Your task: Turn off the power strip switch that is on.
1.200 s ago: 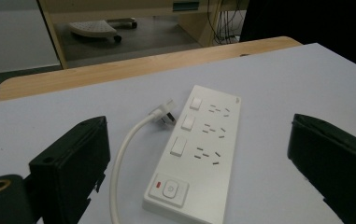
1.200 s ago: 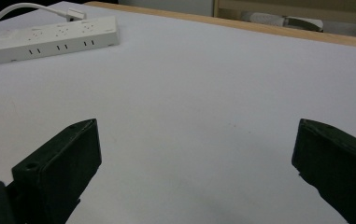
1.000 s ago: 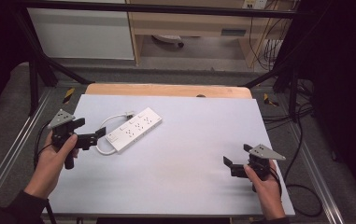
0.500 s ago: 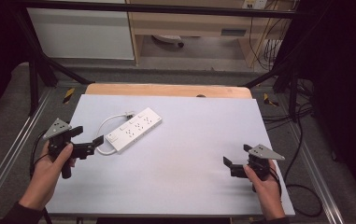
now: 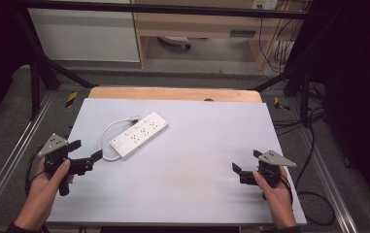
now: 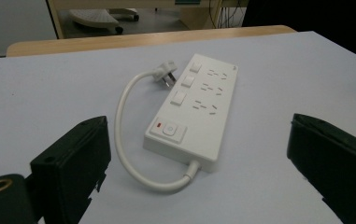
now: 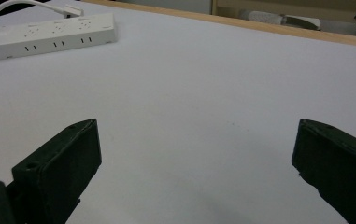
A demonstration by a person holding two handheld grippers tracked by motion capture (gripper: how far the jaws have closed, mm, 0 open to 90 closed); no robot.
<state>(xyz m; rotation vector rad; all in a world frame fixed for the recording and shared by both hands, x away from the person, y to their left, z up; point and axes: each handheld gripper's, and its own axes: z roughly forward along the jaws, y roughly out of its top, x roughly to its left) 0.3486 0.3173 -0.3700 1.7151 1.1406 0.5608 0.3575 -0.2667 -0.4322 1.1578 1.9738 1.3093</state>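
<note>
A white power strip (image 5: 139, 135) lies at an angle on the left half of the table, its short white cable (image 5: 104, 138) looped back so the plug (image 5: 133, 118) rests beside it. In the left gripper view the power strip (image 6: 194, 105) lies just ahead, switch end nearest, with the cable (image 6: 122, 135) curling round to the plug (image 6: 165, 74). My left gripper (image 5: 86, 151) (image 6: 199, 123) is open, a short way in front of the strip and apart from it. My right gripper (image 5: 245, 162) (image 7: 198, 123) is open near the front right corner, holding nothing. The power strip (image 7: 49, 35) is far off.
The pale table sheet (image 5: 207, 145) covers a wooden top whose far edge (image 5: 173, 93) shows. Metal frame rails (image 5: 8, 160) run along both sides. Cables (image 5: 313, 141) lie on the floor at the right. A cabinet (image 5: 197, 24) stands behind the table.
My left gripper has drawn back from the power strip toward the near edge and slightly left. The right gripper and the strip have not moved.
</note>
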